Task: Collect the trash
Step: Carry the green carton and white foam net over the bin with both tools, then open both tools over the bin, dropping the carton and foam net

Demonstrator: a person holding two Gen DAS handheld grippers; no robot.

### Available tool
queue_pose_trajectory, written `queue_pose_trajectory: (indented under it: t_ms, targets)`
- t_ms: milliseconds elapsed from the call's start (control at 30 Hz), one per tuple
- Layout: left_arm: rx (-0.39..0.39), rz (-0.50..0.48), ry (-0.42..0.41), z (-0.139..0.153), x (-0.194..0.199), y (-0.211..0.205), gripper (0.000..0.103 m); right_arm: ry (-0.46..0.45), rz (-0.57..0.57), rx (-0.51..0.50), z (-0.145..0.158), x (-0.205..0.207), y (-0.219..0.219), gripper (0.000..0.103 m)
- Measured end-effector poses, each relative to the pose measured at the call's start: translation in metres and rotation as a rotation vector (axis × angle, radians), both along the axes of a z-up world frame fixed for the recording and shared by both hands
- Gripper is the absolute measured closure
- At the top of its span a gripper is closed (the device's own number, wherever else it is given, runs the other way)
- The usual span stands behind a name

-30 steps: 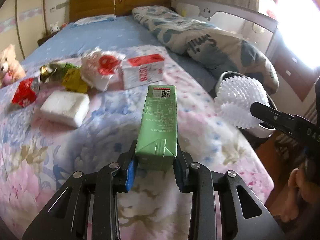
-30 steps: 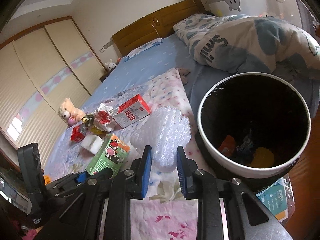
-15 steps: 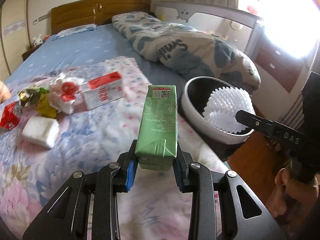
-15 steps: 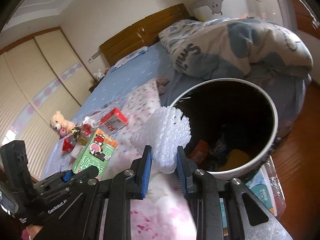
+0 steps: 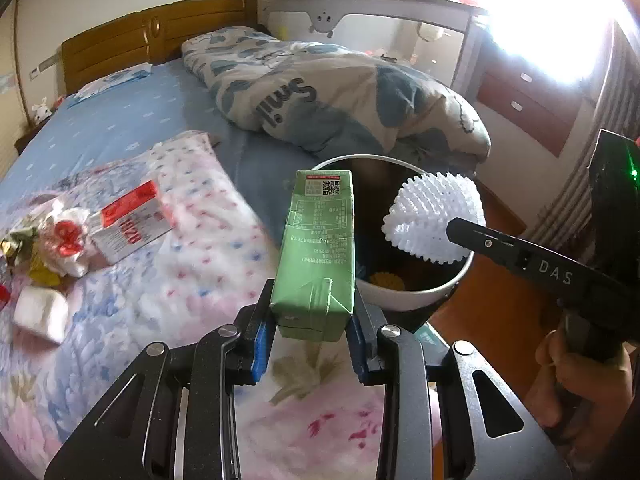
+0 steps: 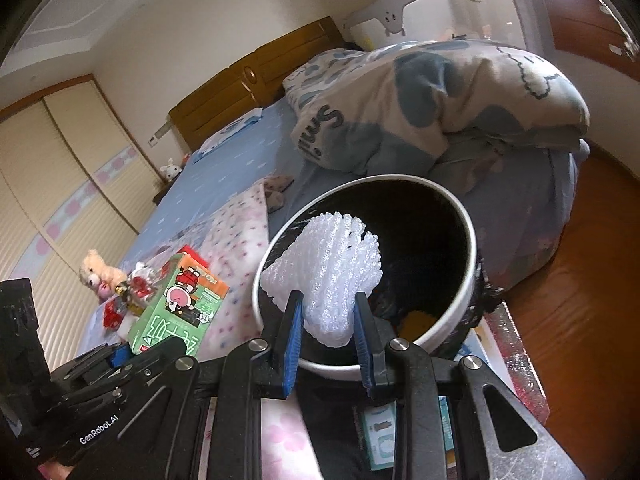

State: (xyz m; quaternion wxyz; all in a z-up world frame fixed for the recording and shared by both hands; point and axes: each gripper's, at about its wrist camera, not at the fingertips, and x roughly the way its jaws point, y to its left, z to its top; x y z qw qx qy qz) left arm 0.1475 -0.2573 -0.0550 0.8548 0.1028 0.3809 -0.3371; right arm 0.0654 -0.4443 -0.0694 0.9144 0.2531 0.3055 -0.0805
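The bed (image 5: pixel 132 128) fills most of both views, with a rolled quilt (image 5: pixel 340 96) at 12 o'clock in the left wrist view and a flowered blanket (image 5: pixel 192 240) spread across the near half. Beside the bed edge stands the white bin (image 6: pixel 472 248) with its dark liner (a yellow scrap and other bits lie at the bottom).

The left gripper (image 5: pixel 310 344) is clamped on the base of a green carton (image 5: pixel 320 248), which stands upright out of the jaws; its top overlaps the bin rim at about 1 o'clock from the fingers. The right gripper (image 6: pixel 330 344) is closed on a white foam net (image 6: pixel 332 268), held over the bin's mouth, at 12 o'clock from its blue pads (image 6: pixel 296 332). In the left wrist view the same net shows at 2 o'clock, over the bin opening.

On the blanket at 9 to 10 o'clock in the left wrist view lie a red and white box (image 5: pixel 132 224), a crumpled red and white wrapper (image 5: pixel 66 240) just beside it, and a white packet (image 5: pixel 40 312) nearer the camera.
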Motion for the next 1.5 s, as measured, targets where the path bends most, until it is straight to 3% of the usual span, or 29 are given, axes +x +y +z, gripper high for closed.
queue_pose_trajectory:
  t_ms: [567, 1200, 1267, 1433, 1500]
  targets:
    - [0.036, -0.049, 0.003, -0.001, 0.015, -0.045, 0.073, 0.017, -0.048, 0.003, 0.0, 0.008, -0.033, 0.078]
    - [0.052, -0.066, 0.03, -0.009, 0.025, -0.061, 0.073, 0.056, -0.043, 0.0, -0.005, 0.023, -0.041, 0.074]
    - [0.045, -0.064, 0.036, -0.009, 0.026, -0.06, 0.072, 0.057, -0.045, 0.0, -0.005, 0.024, -0.042, 0.069]
    - [0.025, -0.043, 0.038, -0.008, 0.026, -0.052, 0.047, 0.061, -0.051, 0.007, -0.006, 0.025, -0.044, 0.054]
    - [0.012, -0.036, 0.042, -0.007, 0.025, -0.047, 0.046, 0.058, -0.058, 0.007, -0.005, 0.023, -0.043, 0.045]
